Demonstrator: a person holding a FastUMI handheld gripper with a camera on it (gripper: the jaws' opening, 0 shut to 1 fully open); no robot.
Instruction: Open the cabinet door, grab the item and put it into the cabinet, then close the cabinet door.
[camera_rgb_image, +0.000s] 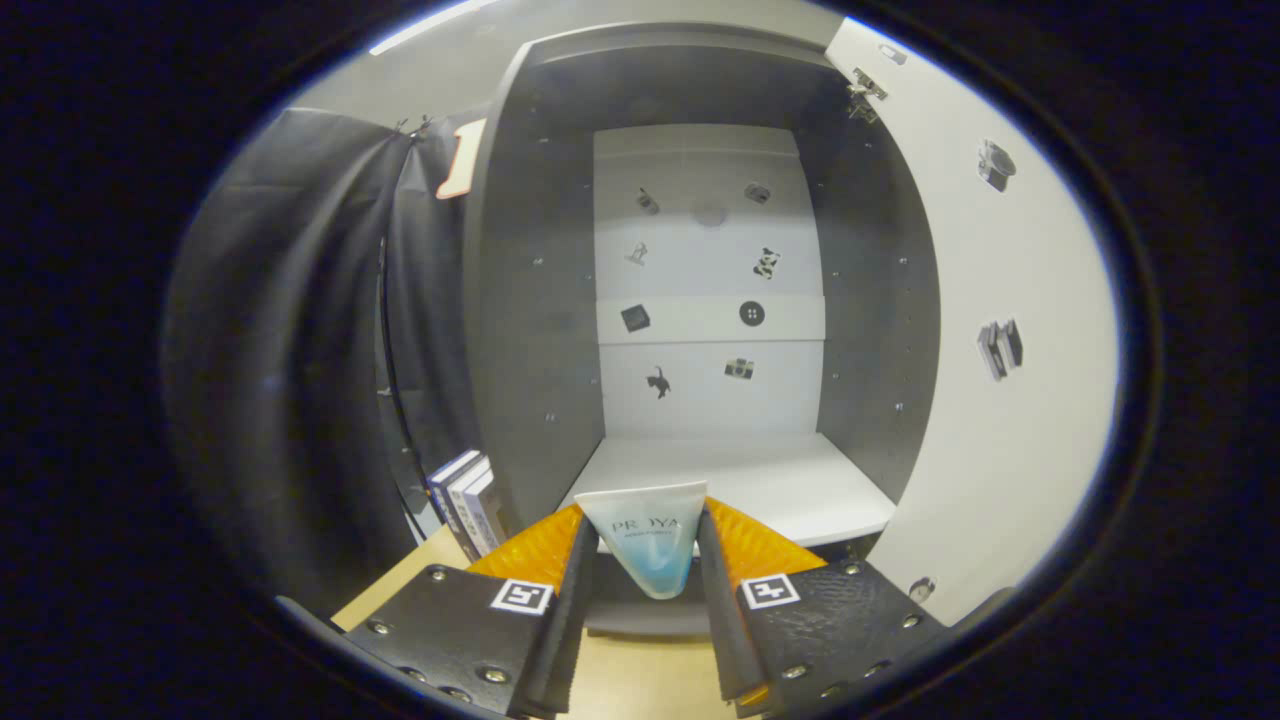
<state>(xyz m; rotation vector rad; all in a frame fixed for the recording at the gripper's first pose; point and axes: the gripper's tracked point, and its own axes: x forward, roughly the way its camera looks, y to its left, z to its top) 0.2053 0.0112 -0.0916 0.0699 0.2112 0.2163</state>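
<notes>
Two fingers of the gripper (645, 545) clamp a tube (645, 535) between them, one pressing on each side. Its wide crimped end points ahead toward the cabinet (530, 300), its narrow end back toward the camera, so its long axis runs along the fingers. The tube hangs just before the white shelf (780, 485). The door (1000, 400) stands open on the right. Books (468, 505) stand beside the cabinet's left wall.

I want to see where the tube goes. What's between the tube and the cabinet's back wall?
In the gripper view, just the bare white shelf. The gripper jaws pinch the tube at the open cabinet's front edge.
</notes>
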